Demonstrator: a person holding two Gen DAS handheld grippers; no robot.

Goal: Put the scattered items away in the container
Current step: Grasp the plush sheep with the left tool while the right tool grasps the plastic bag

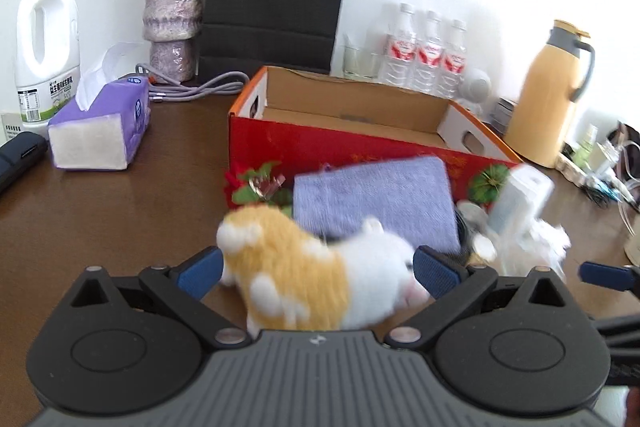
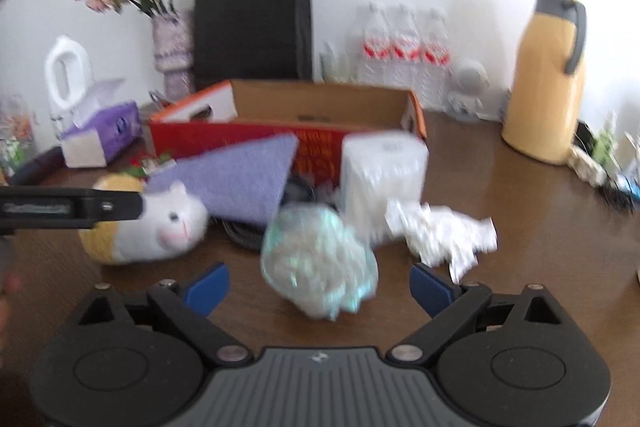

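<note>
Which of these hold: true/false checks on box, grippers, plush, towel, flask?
1. Nothing shows inside the box. True.
2. The right gripper clamps the plastic ball. False: the ball sits between open jaws, with a gap on each side.
3. The plush sits between the left gripper's pads. True.
4. The flask stands left of the box. False: it stands to the right of it.
5. The towel lies in the box. False: it is outside, in front of the red wall.
</note>
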